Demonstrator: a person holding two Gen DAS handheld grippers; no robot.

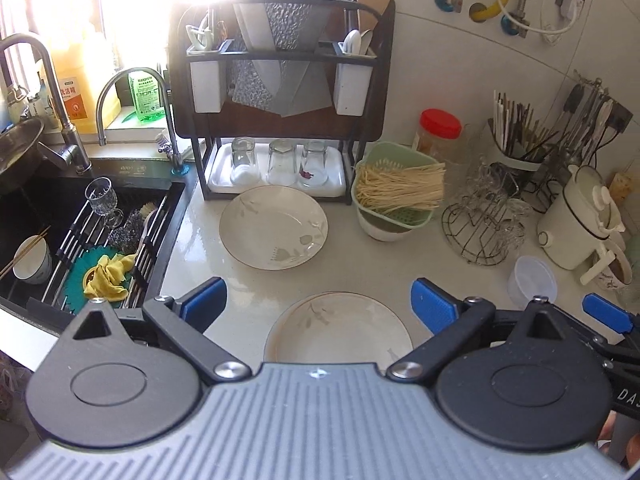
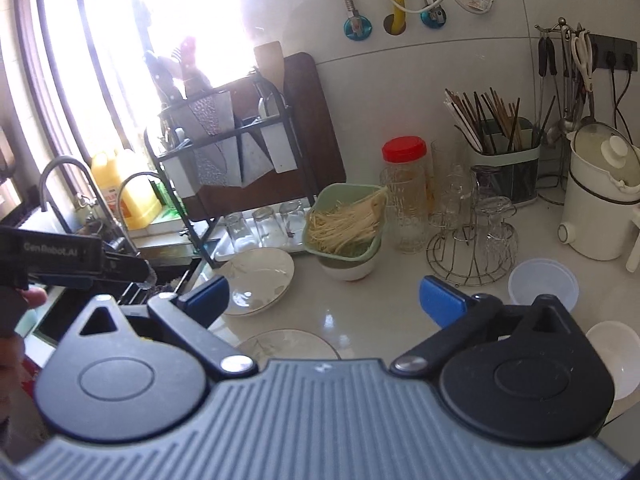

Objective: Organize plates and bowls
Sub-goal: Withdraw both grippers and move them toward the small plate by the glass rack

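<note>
Tabletop (image 1: 192, 248): pale, holds 2 leaf-patterned plates.
Rack (image 1: 280, 92): behind the far plate, 3 upturned glasses under it.
Far plate (image 1: 273, 227): just before the rack.
Near plate (image 1: 338, 328): between the left claw's fingers, untouched.
Left claw (image 1: 320, 304): spread, empty.
Right claw (image 2: 324, 300): spread, empty.

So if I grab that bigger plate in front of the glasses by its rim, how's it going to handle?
The bigger plate looks like glazed ceramic, so probably stiff, fairly heavy and breakable. Its glossy surface may be slippery under the pads. It lies flat on the counter, so the rim probably needs tilting or sliding before a claw gets under it.
</note>
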